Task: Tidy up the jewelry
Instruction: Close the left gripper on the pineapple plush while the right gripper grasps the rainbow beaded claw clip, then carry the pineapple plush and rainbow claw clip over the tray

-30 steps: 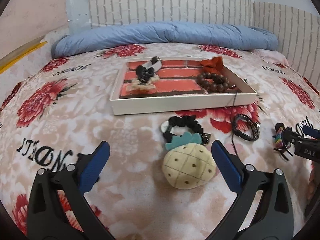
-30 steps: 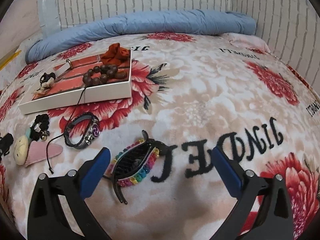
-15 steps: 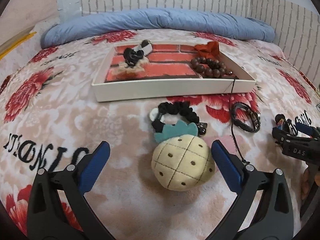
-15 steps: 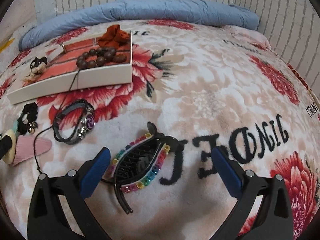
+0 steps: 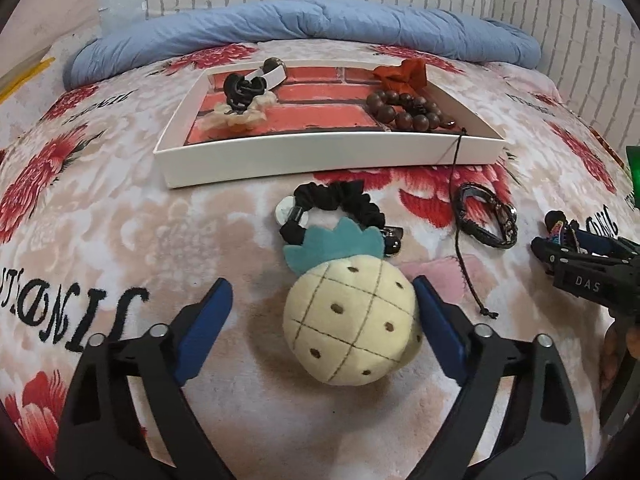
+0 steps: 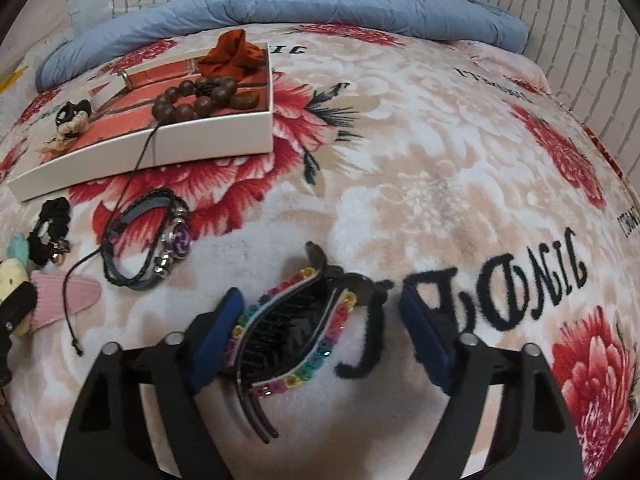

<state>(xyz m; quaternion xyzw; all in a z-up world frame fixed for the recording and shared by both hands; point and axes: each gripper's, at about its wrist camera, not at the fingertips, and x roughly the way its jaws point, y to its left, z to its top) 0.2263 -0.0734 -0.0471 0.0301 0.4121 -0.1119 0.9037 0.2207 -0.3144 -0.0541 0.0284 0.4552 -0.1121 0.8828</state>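
Note:
My left gripper (image 5: 322, 320) is open, its jaws on either side of a cream pineapple plush clip (image 5: 350, 320) on the bed; the right pad touches the plush. A black scrunchie (image 5: 336, 210) lies just beyond it. My right gripper (image 6: 320, 332) is open around a black claw clip with rainbow beads (image 6: 292, 336); the left pad is against it. A black leather bracelet with a purple charm (image 6: 152, 240) lies to its left. A white tray (image 5: 320, 152) holds wooden beads (image 5: 404, 110), an orange scrunchie (image 5: 402, 74) and a cream scrunchie (image 5: 240, 110).
A floral blanket (image 6: 440, 168) covers the bed. A rolled blue duvet (image 5: 304, 28) lies along the brick-pattern wall behind the tray. A pink clip (image 6: 64, 300) and a thin black cord (image 6: 120, 208) trail from the tray. The right gripper's body (image 5: 592, 276) shows at the left view's right edge.
Both grippers have moved forward and down. The pineapple plush now sits between the left jaws and the claw clip between the right jaws. Both stay open.

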